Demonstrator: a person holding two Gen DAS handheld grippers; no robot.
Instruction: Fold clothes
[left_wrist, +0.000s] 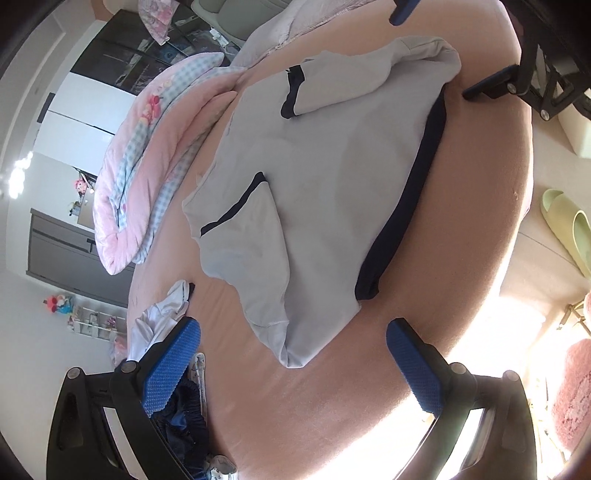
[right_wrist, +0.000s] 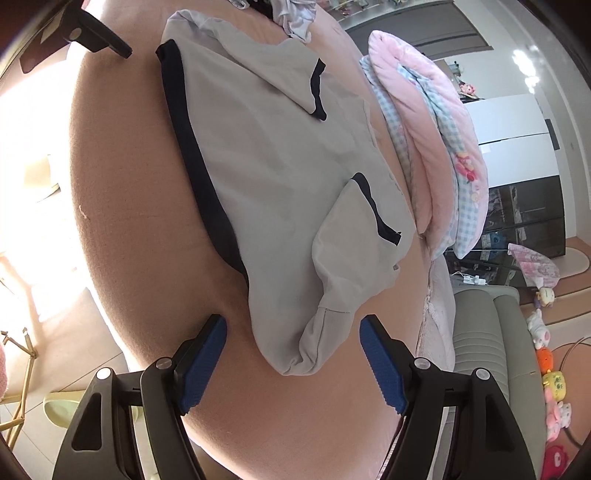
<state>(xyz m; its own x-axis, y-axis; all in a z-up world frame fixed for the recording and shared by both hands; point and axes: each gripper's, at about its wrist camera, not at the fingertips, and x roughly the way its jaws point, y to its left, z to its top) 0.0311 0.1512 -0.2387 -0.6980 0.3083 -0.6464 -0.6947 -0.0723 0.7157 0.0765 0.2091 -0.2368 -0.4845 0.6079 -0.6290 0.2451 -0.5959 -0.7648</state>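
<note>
Grey shirt (left_wrist: 317, 192) lies flat mid-bed (left_wrist: 461, 229), sleeves already folded in. Both claws, left (left_wrist: 293, 363) and right (right_wrist: 293, 363), gape wide and empty at opposite ends. I'd pinch each bunched near fold low, together, and lift evenly.

From my left wrist feed: dark blue gathered garment (left_wrist: 184, 417) half hidden behind my left gripper's finger, cut by bottom edge. Pale green slippers (left_wrist: 569, 229) cropped at right edge. From right wrist feed: crumpled white clothing (right_wrist: 295, 18) cut by top edge; shelf toys (right_wrist: 469, 88) too small to identify.
</note>
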